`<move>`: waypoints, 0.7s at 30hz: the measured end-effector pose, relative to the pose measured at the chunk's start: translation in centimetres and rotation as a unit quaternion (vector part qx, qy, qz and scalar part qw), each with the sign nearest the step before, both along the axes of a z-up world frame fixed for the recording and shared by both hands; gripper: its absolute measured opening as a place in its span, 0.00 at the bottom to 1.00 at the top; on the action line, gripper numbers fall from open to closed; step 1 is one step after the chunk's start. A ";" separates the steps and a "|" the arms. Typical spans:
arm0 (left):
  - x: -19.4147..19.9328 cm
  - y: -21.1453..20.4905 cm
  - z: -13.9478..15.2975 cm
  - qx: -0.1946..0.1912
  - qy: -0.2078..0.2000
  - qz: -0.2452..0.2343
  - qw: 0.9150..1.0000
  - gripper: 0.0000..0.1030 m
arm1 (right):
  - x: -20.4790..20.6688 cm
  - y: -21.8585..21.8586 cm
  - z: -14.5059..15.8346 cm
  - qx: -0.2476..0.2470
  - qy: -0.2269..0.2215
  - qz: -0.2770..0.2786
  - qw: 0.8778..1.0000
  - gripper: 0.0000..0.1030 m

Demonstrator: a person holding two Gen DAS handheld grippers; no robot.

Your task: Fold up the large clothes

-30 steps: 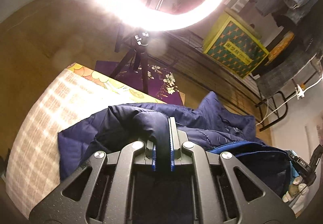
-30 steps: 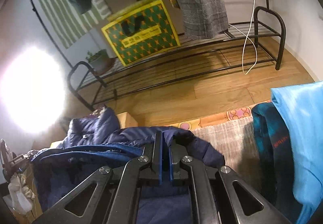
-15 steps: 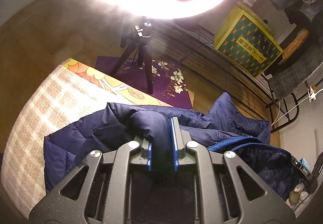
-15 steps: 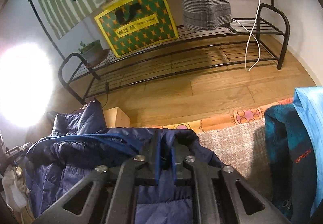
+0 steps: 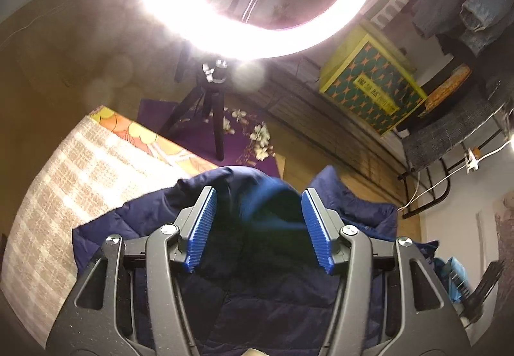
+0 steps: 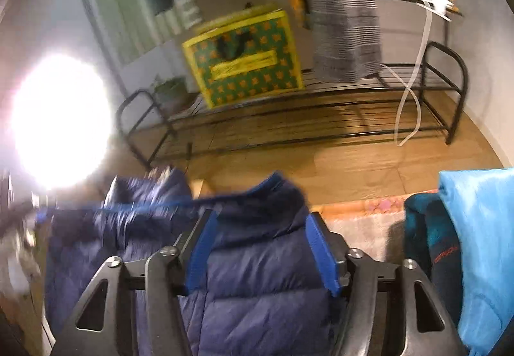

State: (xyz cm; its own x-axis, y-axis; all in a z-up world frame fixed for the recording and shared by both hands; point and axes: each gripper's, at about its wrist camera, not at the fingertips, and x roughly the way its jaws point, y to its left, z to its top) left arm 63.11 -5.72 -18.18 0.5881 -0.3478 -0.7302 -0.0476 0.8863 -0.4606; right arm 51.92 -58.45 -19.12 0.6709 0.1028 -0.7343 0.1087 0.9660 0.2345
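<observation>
We find the right view motion-blurred and ring-light (image 5: 257, 2) glare washing out the left view's top. Both the left hand-held gripper (image 5: 258, 224) and right hand-held gripper (image 6: 261, 246) gape wide, holding nothing. The navy puffer jacket (image 6: 257, 275) lies low centre on a checked blanket (image 5: 64, 189); blue garments (image 6: 475, 243) crowd the right edge.

Left gripper (image 5: 258, 227): jaws standing wide apart, blue ribbed pads (image 5: 200, 229) facing each other, gripping nothing, pointing forward and slightly downward. Right gripper (image 6: 261, 250): jaws likewise standing wide apart, blue pads (image 6: 321, 254) showing, holding nothing, its view blurring with motion.
</observation>
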 end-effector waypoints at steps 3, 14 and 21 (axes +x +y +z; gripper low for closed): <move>-0.4 0.7 0.8 0.005 -0.013 0.006 1.000 0.55 | -0.1 1.6 -1.8 -0.045 0.030 0.025 0.998 0.54; -6.2 -4.6 -4.3 0.237 -0.042 -0.081 0.967 0.55 | 0.1 1.4 -5.8 -0.117 0.092 -0.008 0.989 0.49; -4.3 -4.3 -8.6 0.307 -0.016 -0.025 0.951 0.55 | -1.4 0.5 -4.8 -0.138 0.105 -0.021 0.985 0.49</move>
